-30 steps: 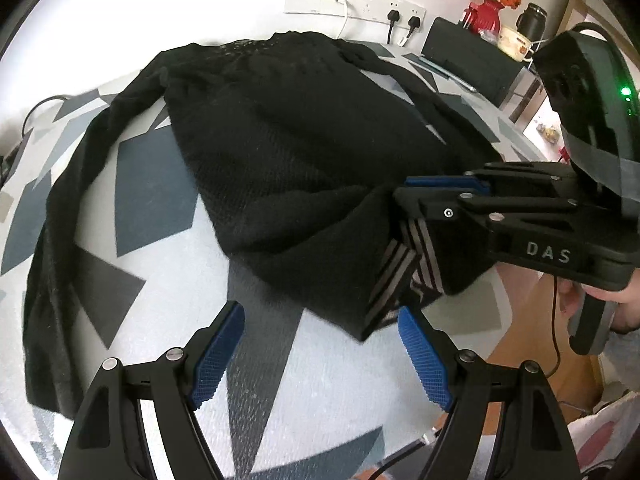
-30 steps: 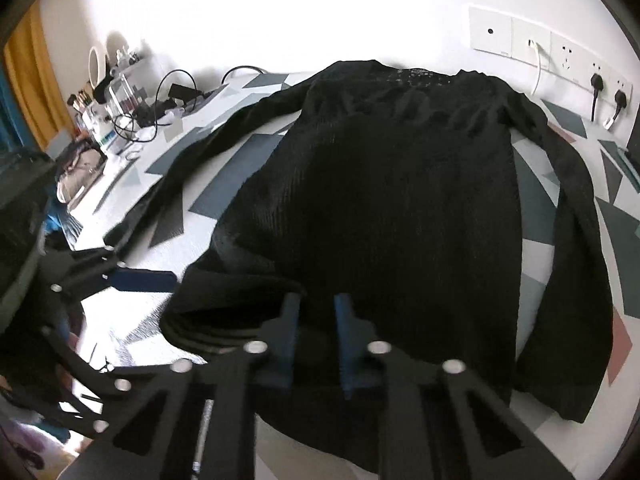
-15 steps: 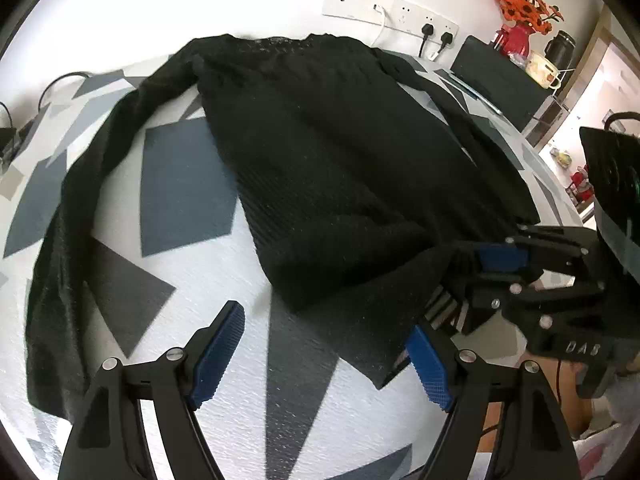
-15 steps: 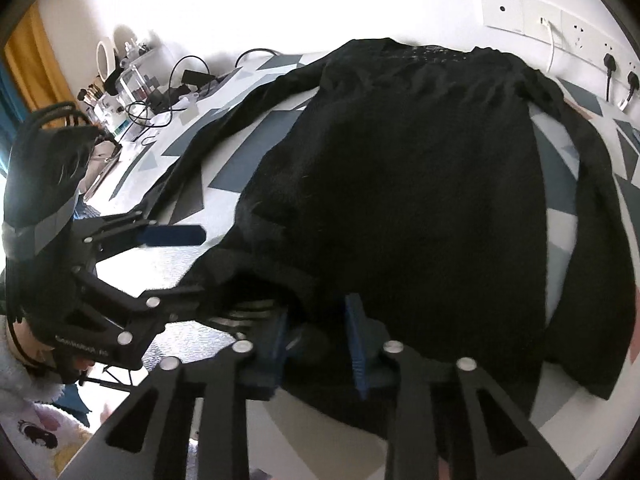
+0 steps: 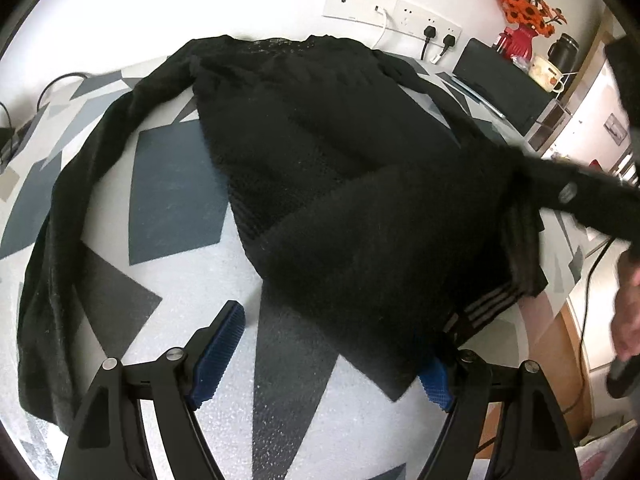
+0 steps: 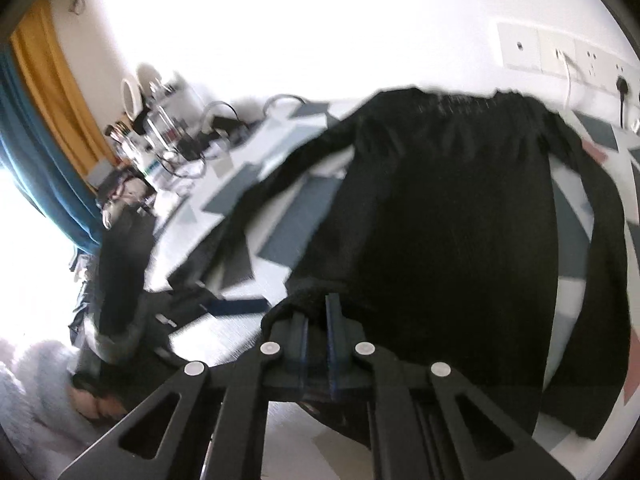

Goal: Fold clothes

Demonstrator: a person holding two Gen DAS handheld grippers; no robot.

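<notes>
Since the earlier frame my right hand-held gripper (image 6: 316, 320) closed onto the sweater (image 5: 340, 168) hem, lifting it to fold (left hand-held gripper (image 5: 328, 356) gapes wide).

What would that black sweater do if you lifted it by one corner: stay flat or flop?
Probably flop: where the right gripper pinches the black sweater, the hem bunches and drapes. Its knit looks soft and fairly light, and the long sleeves would likely trail behind. It seems unlikely to slip, since the blue fingers are ridged.

Bright, even daylight in both fisheye views, edges bowed and vignetted. The right view is motion-blurred, its window side blown white.
</notes>
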